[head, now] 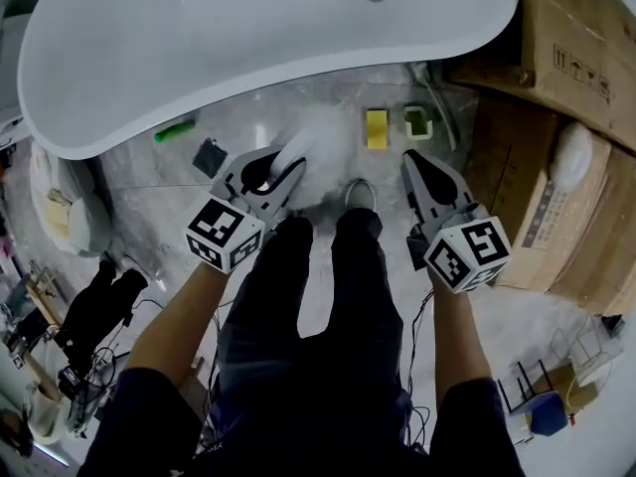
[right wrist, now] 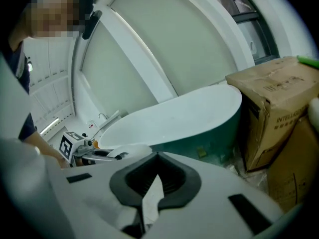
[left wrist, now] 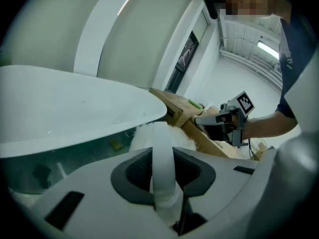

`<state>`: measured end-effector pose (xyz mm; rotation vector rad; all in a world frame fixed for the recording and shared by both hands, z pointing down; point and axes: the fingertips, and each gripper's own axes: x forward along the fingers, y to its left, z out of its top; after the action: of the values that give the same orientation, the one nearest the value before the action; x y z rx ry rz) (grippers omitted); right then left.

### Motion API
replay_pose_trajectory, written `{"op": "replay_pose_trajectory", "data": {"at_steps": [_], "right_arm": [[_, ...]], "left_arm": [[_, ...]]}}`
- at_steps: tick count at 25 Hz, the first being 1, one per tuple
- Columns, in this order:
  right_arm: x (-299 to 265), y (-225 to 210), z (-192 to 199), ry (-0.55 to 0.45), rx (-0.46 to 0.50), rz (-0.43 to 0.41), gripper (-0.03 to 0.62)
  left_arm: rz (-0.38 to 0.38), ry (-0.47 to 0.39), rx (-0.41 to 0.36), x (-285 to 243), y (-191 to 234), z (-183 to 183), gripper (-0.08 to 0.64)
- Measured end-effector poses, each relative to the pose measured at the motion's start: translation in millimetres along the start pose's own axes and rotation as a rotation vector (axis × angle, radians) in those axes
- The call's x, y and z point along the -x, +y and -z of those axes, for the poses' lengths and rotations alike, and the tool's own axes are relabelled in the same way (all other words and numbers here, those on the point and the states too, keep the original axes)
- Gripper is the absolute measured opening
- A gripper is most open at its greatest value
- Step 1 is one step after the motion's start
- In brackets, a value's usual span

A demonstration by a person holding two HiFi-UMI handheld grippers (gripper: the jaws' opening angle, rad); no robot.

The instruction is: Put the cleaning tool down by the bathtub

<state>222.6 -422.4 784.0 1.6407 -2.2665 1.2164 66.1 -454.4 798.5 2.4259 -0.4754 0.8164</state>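
The white bathtub (head: 248,78) fills the top of the head view. Just below its rim, over the marble floor, my left gripper (head: 286,170) is shut on the cleaning tool (head: 323,147), a fluffy white duster. In the left gripper view its flat white handle (left wrist: 162,158) is pinched between the jaws, and the fluffy head (left wrist: 142,136) shows beyond them beside the tub (left wrist: 75,108). My right gripper (head: 415,159) is held to the right, shut with nothing in it. Its jaws (right wrist: 154,180) point toward the tub (right wrist: 184,118).
A yellow sponge (head: 377,128) and a green holder (head: 417,122) lie on the floor by the tub. A green item (head: 175,131) and a dark pad (head: 209,157) are at the left. Cardboard boxes (head: 556,117) stand on the right. The person's legs and shoe (head: 360,195) are below.
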Motion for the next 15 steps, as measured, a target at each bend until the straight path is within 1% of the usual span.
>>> {"op": "replay_pose_trajectory", "data": {"at_steps": [4, 10, 15], "right_arm": [[-22, -32, 47, 0.011, -0.007, 0.024, 0.005], [-50, -80, 119, 0.012, -0.001, 0.054, 0.003], [-69, -118, 170, 0.003, 0.001, 0.069, 0.004]], "left_arm": [[0.012, 0.063, -0.032, -53, 23, 54, 0.107], [0.002, 0.151, -0.088, -131, 58, 139, 0.107], [-0.007, 0.221, -0.142, -190, 90, 213, 0.107]]}}
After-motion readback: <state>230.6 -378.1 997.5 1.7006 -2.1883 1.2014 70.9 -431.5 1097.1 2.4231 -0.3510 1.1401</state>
